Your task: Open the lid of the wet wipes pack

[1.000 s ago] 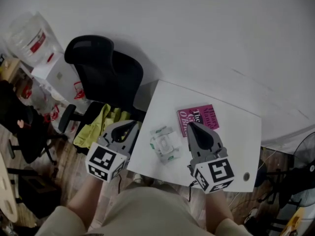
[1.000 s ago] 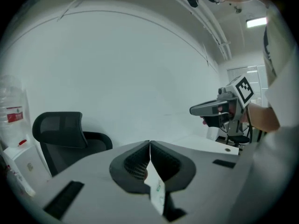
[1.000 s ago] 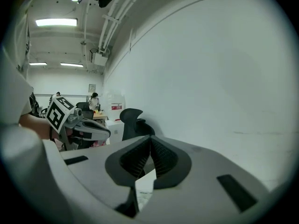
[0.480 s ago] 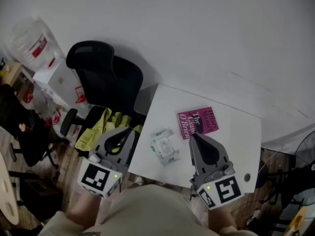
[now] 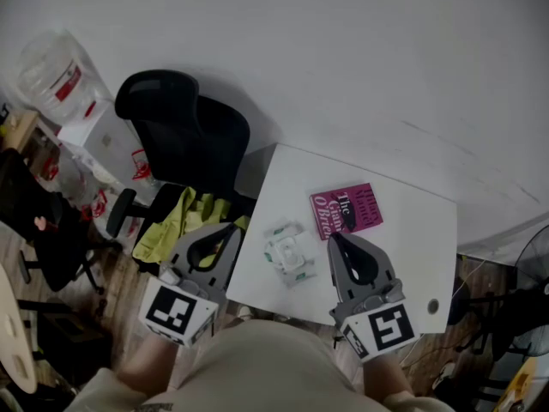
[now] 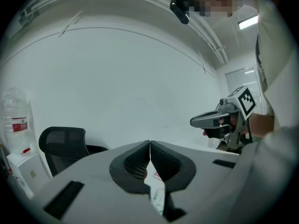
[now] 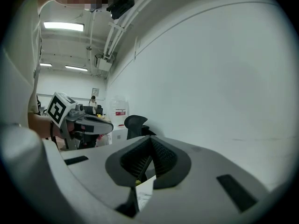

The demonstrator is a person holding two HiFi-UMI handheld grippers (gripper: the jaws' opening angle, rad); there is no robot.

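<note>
- Wet wipes pack [image 5: 288, 254], white with green print, lies on a small white table [image 5: 412, 230], close to the table's near edge and a little left of its middle. It is too small in the head view to tell whether the lid is up.
- Left tongs [image 5: 233, 228] are held over the table's near left corner. The jaws are pressed together with nothing between them.
- Right tongs [image 5: 334, 239] are held over the table's near edge, towards its middle. The jaws are also closed tight and hold nothing.
- Neither pair of tongs touches anything on the table.
- A magenta book [image 5: 346, 209] lies flat near the middle of the table.
- A black office chair [image 5: 184, 136] stands just beside the table's left edge, with a yellow cloth [image 5: 176, 217] on its seat.
- A large clear water bottle [image 5: 51, 67] stands well apart from the table, far to its left.
</note>
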